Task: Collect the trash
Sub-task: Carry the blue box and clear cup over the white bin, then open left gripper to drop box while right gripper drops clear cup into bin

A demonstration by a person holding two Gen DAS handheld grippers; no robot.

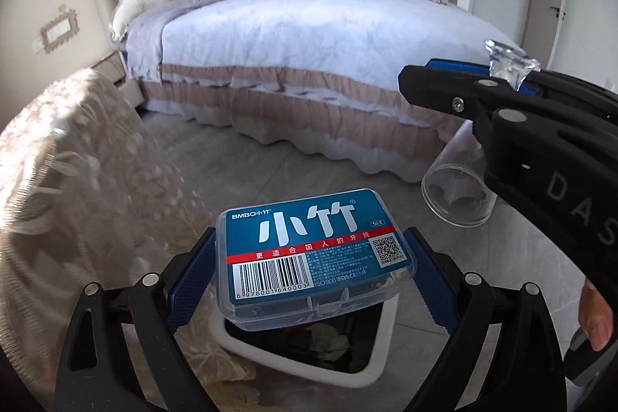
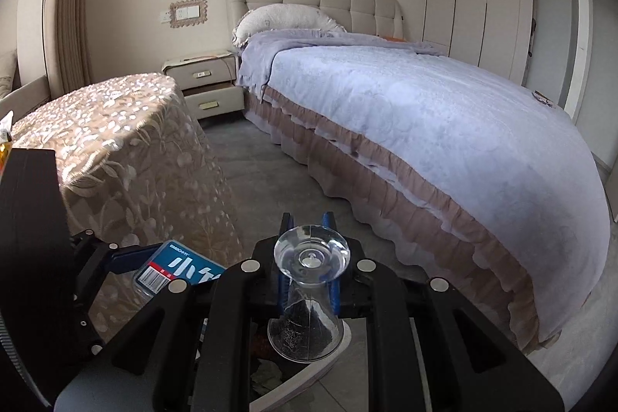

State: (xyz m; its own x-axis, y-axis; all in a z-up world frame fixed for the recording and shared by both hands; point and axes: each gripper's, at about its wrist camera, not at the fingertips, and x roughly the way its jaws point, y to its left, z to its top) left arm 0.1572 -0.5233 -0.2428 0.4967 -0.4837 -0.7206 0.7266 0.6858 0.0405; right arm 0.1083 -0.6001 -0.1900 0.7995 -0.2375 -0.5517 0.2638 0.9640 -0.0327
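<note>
My left gripper (image 1: 309, 269) is shut on a clear plastic box with a blue floss label (image 1: 313, 253) and holds it over a white-rimmed trash bin (image 1: 370, 371). The box also shows in the right wrist view (image 2: 181, 267). My right gripper (image 2: 309, 257) is shut on a clear plastic cup (image 2: 307, 300), held upside down with its mouth pointing down at the bin (image 2: 309, 373). In the left wrist view the cup (image 1: 459, 192) hangs below the right gripper (image 1: 502, 80) at the right.
A round table with a floral lace cloth (image 2: 127, 149) stands at the left, close to the bin. A bed with a lilac cover (image 2: 425, 126) fills the right. A nightstand (image 2: 204, 83) stands by the headboard. Grey tile floor (image 2: 255, 157) lies between.
</note>
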